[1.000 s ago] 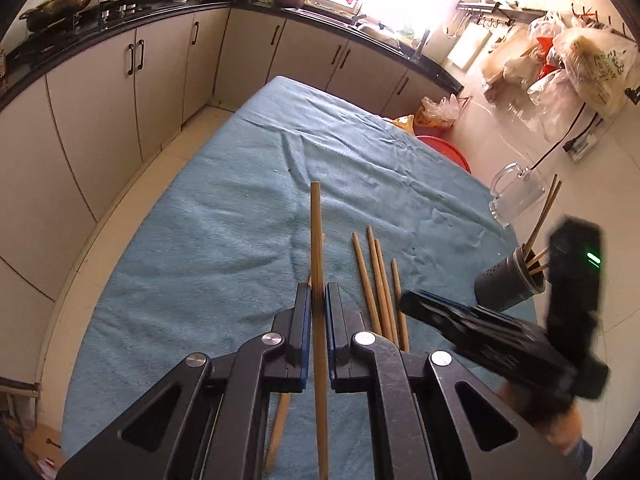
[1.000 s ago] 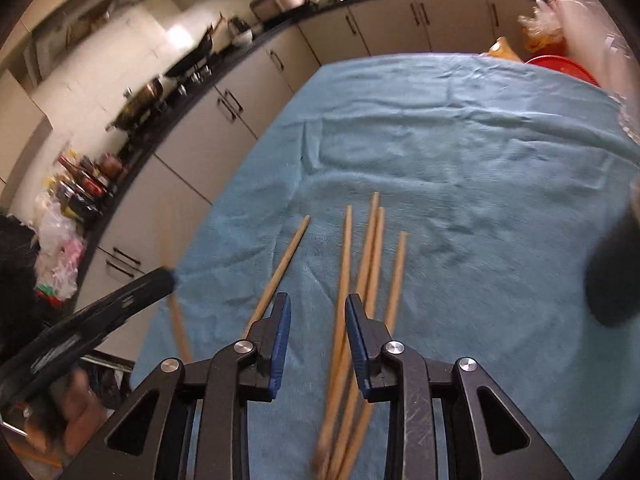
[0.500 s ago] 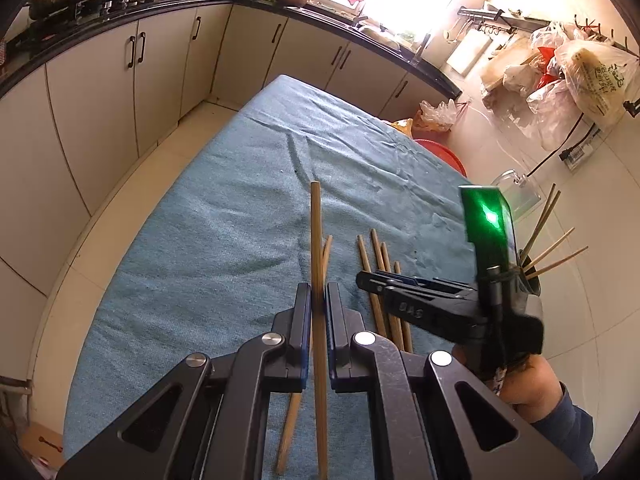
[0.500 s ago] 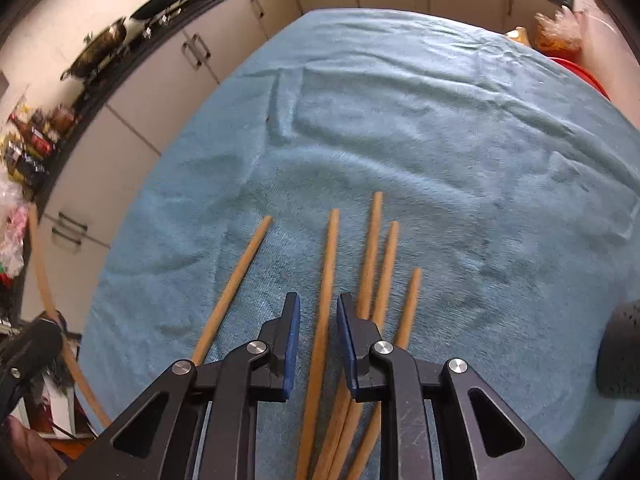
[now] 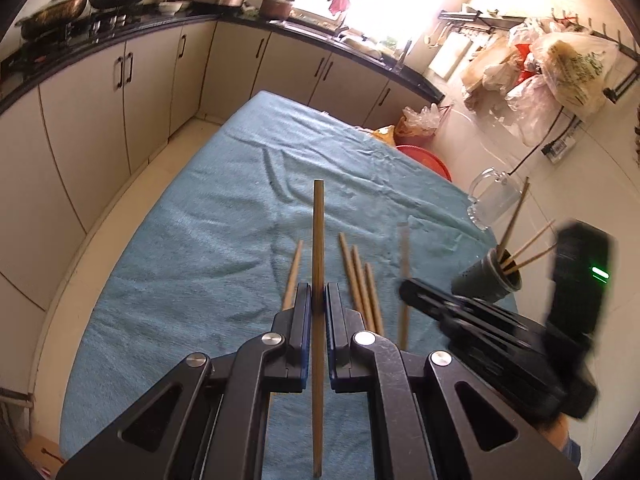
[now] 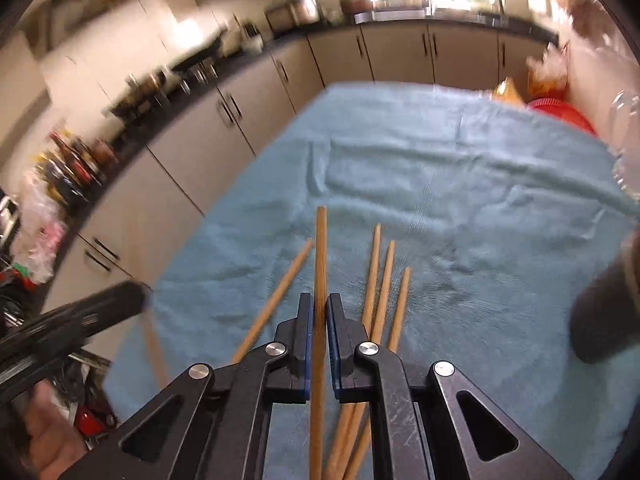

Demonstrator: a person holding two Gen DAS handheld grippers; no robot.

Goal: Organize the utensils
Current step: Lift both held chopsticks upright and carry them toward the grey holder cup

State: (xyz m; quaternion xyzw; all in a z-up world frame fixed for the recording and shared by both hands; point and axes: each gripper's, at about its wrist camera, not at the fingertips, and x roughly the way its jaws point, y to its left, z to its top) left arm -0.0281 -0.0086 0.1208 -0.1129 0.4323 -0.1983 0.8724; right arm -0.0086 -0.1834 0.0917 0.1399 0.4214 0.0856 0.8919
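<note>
Both grippers pinching 1 chopstick each over the blue-clothed table.

L to R: left gripper [image 5: 317,300] has its fingers pressed tight on a wooden chopstick [image 5: 318,240], stick running lengthwise btwn the pads and poking out fwd, lifted off the blue cloth [image 5: 200,248]. 1 loose chopstick [image 5: 293,272] lies on the cloth just left of it, 3 more [image 5: 360,280] bunched just right, tips fanning apart. Right gripper [image 6: 318,312] has just been closing; its pads now clamp a 2nd chopstick [image 6: 321,256], also raised off the cloth. Further right, near the table edge, a dark holder cup [image 5: 486,280] w/ 3 sticks already standing in it, tilted outward; a clear glass mug [image 5: 490,200] sits beyond it.
</note>
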